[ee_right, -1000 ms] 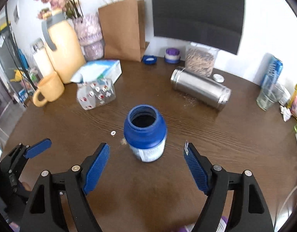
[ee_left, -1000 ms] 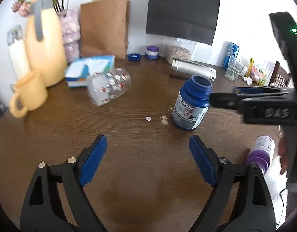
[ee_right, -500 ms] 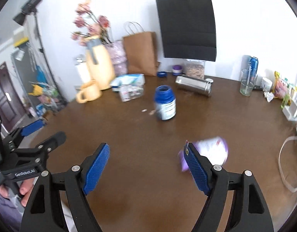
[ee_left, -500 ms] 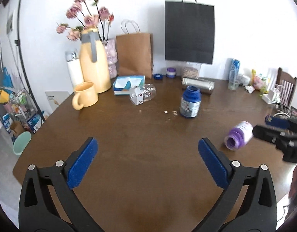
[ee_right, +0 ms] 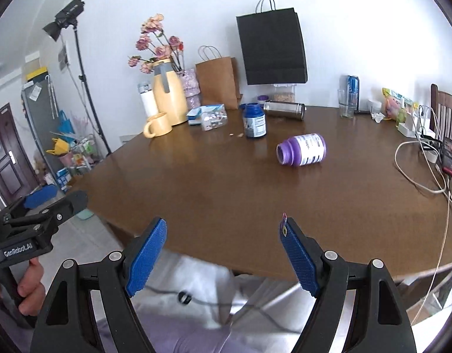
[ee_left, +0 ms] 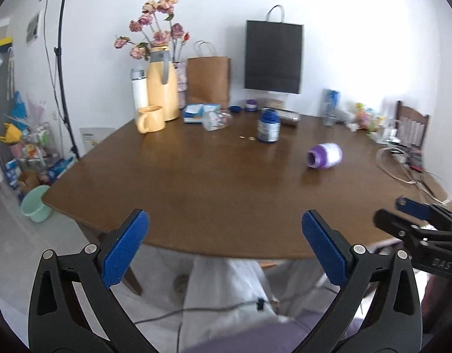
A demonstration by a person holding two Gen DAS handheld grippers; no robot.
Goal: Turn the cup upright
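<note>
A clear glass cup with red and white prints (ee_left: 217, 120) lies on its side at the far left-centre of the brown table (ee_left: 196, 194), next to a tissue box; it also shows in the right wrist view (ee_right: 213, 120). A yellow mug (ee_left: 150, 118) stands upright near a yellow jug (ee_left: 162, 88). My left gripper (ee_left: 224, 247) is open and empty, held off the table's near edge. My right gripper (ee_right: 223, 250) is open and empty, also off the near edge. Both are far from the cup.
A blue jar (ee_right: 254, 120) stands upright mid-table. A purple bottle (ee_right: 302, 150) lies on its side to the right. A steel flask (ee_right: 284, 110) lies at the back. Paper bags, a glass, a can and cables (ee_right: 417, 173) line the back and right.
Both grippers have pulled far back from the blue jar to beyond the table's near edge. Both stayed open. The objects on the table have not moved.
</note>
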